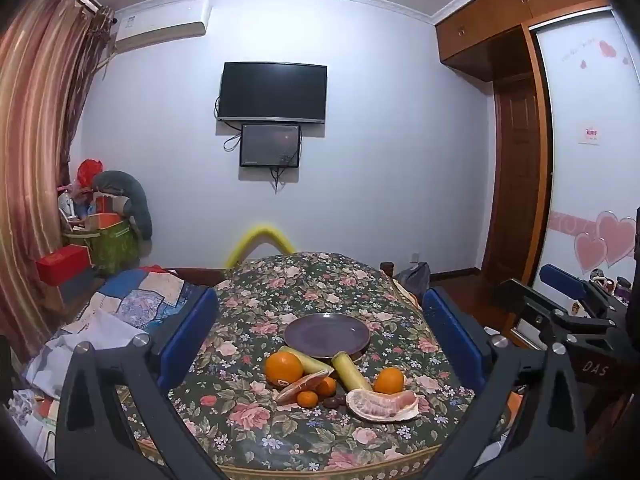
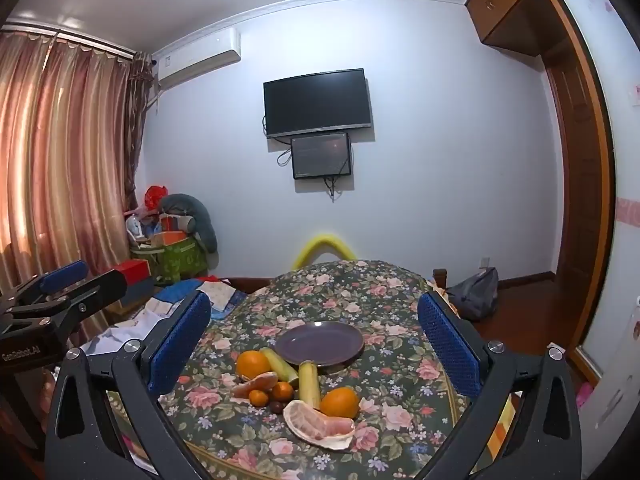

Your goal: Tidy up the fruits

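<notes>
A dark purple plate [image 1: 327,334] [image 2: 319,343] sits empty on the floral table. In front of it lie two large oranges [image 1: 283,367] [image 2: 339,402], two pale green cane pieces [image 1: 350,372] [image 2: 309,380], two small mandarins [image 1: 307,399] [image 2: 258,397], a pomelo wedge [image 1: 302,386] [image 2: 256,384], an opened pomelo segment [image 1: 382,404] [image 2: 318,424] and a dark chestnut [image 1: 331,401]. My left gripper [image 1: 320,336] is open and empty, held back from the fruit. My right gripper [image 2: 316,344] is open and empty, also short of the fruit.
The round table [image 1: 320,280] has a flowered cloth. A bed with patchwork covers [image 1: 132,300] lies left. The right gripper's body [image 1: 568,312] shows at the right of the left wrist view. A grey bag [image 2: 476,292] lies on the floor by the wardrobe.
</notes>
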Tool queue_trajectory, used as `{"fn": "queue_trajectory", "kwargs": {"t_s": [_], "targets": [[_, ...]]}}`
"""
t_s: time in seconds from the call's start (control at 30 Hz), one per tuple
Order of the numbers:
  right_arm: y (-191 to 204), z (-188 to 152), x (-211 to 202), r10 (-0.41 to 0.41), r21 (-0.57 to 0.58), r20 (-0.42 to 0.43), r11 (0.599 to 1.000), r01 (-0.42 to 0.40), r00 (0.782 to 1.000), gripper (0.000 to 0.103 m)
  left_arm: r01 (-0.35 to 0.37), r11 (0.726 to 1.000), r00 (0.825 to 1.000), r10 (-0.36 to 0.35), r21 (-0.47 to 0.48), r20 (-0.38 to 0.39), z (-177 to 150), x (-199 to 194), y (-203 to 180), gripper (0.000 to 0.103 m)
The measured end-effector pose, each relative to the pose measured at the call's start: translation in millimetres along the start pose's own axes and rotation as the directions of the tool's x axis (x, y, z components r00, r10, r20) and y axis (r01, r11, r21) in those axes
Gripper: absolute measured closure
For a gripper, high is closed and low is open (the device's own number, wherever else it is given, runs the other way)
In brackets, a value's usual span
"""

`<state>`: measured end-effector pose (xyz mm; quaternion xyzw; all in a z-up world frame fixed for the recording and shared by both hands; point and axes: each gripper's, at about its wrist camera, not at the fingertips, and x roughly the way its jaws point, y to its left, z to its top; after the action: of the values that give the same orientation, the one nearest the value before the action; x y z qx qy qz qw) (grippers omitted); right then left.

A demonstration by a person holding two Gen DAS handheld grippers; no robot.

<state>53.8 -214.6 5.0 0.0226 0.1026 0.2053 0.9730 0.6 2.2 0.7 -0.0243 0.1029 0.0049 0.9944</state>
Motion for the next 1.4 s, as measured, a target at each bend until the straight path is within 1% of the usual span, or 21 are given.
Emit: {"fn": "queue_trajectory", "kwargs": {"t_s": [0.03, 0.07, 0.13, 0.3, 0.33, 0.43, 0.57, 1.4], "targets": [[-0.1, -0.1, 0.1, 0.0, 0.0, 0.001, 1.0, 0.0, 1.0, 0.0, -0.003, 1.0, 1.0, 0.003, 0.01, 0.016, -0.7, -3.7, -3.3, 0.0], [-0.1, -0.1, 0.0, 0.0, 0.0, 0.002, 1.0, 0.0, 1.0, 0.0, -0.005, 1.0, 1.0, 0.005, -0.006, 0.012, 1.0, -3.5, 0.4, 0.0], [0.3, -0.3, -0.4, -0.002, -0.003, 0.006, 1.0, 0.002, 1.0, 0.0, -0.003, 1.0, 1.0, 0.003, 0.006, 0.002, 0.5, -3.0, -1.3, 0.0], [1.9, -1.7, -1.5, -0.007, -0.007, 0.009, 1.0, 0.007, 1.0, 0.0, 0.011, 1.0, 1.0, -0.011, -0.015, -0.005, -1.7, 3.0, 4.8, 0.0], [1.8, -4.3, 7.5, 0.0, 0.006, -0.007, 1.0, 0.0, 1.0, 0.0, 0.011, 1.0, 1.0, -0.011, -0.015, -0.006, -1.6, 3.0, 5.0, 0.0], [2.3, -6.2, 7.1, -0.002, 0.003, -0.006, 1.0, 0.002, 1.0, 0.0, 0.013, 1.0, 1.0, -0.013, -0.019, -0.006, -1.3, 2.5, 6.3, 0.0], [0.7, -1.6, 3.6, 0.003, 0.002, -0.008, 1.0, -0.003, 1.0, 0.0, 0.014, 1.0, 1.0, -0.014, -0.018, -0.007, -1.3, 2.0, 6.2, 0.0], [-0.4, -6.1, 5.1, 0.003, 0.004, -0.016, 1.0, -0.003, 1.0, 0.0, 0.014, 1.0, 1.0, -0.015, -0.018, -0.028, -4.1, 7.4, 5.5, 0.0]]}}
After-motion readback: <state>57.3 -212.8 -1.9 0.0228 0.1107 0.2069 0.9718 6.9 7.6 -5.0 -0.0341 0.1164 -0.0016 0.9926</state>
